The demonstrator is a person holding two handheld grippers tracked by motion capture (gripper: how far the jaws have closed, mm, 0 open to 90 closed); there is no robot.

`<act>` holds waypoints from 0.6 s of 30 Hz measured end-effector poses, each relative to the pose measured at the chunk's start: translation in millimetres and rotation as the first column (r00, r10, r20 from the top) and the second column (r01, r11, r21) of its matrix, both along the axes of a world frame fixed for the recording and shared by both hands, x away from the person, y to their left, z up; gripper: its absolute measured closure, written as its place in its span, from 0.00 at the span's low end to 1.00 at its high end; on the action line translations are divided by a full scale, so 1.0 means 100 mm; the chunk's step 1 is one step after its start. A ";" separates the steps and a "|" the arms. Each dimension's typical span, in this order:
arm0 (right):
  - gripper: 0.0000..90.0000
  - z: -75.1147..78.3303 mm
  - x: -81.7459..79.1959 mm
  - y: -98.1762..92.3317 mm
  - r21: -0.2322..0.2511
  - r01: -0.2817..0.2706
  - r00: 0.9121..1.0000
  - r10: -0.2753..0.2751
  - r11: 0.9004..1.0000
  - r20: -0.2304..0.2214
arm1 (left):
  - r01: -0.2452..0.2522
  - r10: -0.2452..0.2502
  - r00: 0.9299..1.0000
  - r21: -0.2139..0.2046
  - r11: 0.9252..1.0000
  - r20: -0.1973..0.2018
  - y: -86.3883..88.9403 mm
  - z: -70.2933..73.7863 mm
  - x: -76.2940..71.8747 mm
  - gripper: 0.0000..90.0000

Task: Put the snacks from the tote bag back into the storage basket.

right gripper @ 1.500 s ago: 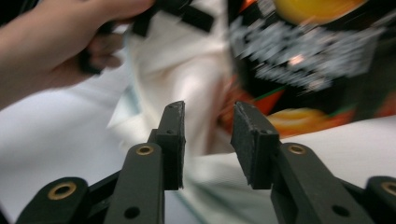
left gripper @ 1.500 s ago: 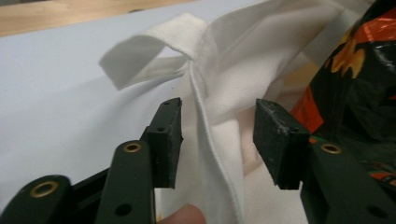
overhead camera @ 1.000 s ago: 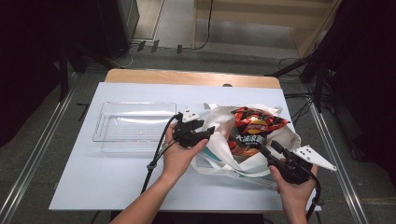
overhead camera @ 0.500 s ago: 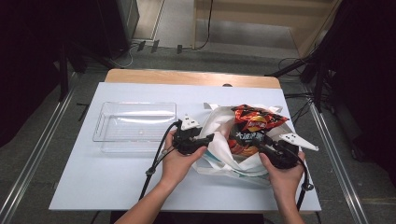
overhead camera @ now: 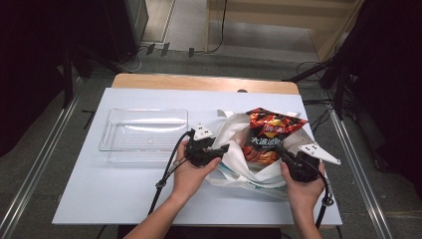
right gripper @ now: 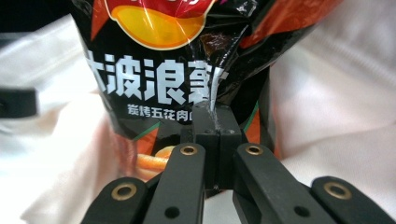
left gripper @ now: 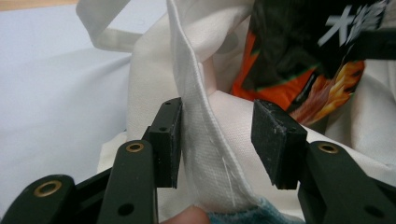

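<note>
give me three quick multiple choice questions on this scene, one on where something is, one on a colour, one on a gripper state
1. Where does the clear tray lie?
A. left of the cloth bag
B. inside the bag
C. on the floor

2. What colour is the cloth bag?
A. blue
B. white
C. green

3. How do the right gripper fingers stand?
A. wide open, nothing between
B. shut on the chip bag
C. shut on the tray

Answers: 1 A, in the high view the tray lies left of the bag on the table. 2 B, the cloth is white in both gripper views. 3 B, the right gripper view shows the fingers pinching the chip bag's edge.
</note>
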State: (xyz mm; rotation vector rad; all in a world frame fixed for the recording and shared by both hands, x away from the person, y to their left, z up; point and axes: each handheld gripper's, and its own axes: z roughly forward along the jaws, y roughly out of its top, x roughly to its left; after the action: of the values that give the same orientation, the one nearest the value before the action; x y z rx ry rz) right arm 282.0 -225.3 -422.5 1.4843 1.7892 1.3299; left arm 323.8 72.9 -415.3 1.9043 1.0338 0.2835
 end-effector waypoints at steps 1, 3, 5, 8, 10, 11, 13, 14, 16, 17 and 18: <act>1.00 0.02 -0.02 0.00 0.005 0.003 1.000 -0.003 1.000 0.015 | 0.001 -0.001 1.000 0.000 1.000 0.001 0.00 -0.01 0.00 0.61; 1.00 0.10 -0.07 -0.01 0.022 0.007 0.998 -0.008 1.000 0.070 | -0.001 0.001 1.000 -0.003 1.000 0.001 0.01 -0.01 0.01 0.61; 1.00 0.16 -0.10 0.00 0.034 0.005 0.995 -0.008 0.999 0.098 | -0.004 0.004 1.000 -0.003 1.000 0.001 0.01 -0.01 0.01 0.60; 1.00 0.20 -0.11 0.01 0.042 -0.003 0.992 -0.002 0.999 0.122 | -0.004 0.004 1.000 0.001 1.000 -0.001 0.02 -0.03 0.00 0.61; 1.00 0.24 -0.13 0.01 0.055 -0.006 0.990 -0.001 0.998 0.139 | -0.004 0.004 1.000 0.006 1.000 -0.001 0.02 -0.04 0.00 0.60; 1.00 0.29 -0.15 0.01 0.065 -0.010 0.986 -0.001 0.998 0.164 | -0.003 0.003 1.000 0.008 1.000 0.000 0.02 -0.04 -0.01 0.60; 1.00 0.31 -0.16 0.01 0.065 -0.008 0.984 -0.003 0.998 0.179 | -0.003 0.003 1.000 0.008 1.000 0.001 0.02 -0.04 -0.01 0.60; 1.00 0.34 -0.17 0.00 0.073 -0.011 0.982 -0.003 0.997 0.187 | -0.002 0.002 1.000 0.009 1.000 0.001 0.02 -0.04 -0.01 0.60; 1.00 0.40 -0.18 -0.01 0.097 -0.017 0.979 -0.003 0.995 0.202 | 0.001 -0.001 1.000 0.009 1.000 0.001 0.01 -0.04 -0.01 0.60; 1.00 0.42 -0.19 -0.01 0.105 -0.021 0.977 -0.001 0.994 0.212 | 0.001 -0.001 1.000 0.009 1.000 0.001 0.01 -0.04 -0.01 0.60; 1.00 0.42 -0.19 -0.01 0.105 -0.021 0.977 -0.001 0.994 0.212 | 0.002 -0.003 1.000 0.011 1.000 0.001 0.00 -0.04 -0.01 0.60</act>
State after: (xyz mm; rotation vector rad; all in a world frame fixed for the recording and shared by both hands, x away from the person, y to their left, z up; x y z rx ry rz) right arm 263.1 -226.8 -380.1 1.3315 1.6147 1.5482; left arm 322.3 73.2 -419.7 1.9151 1.0313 0.2890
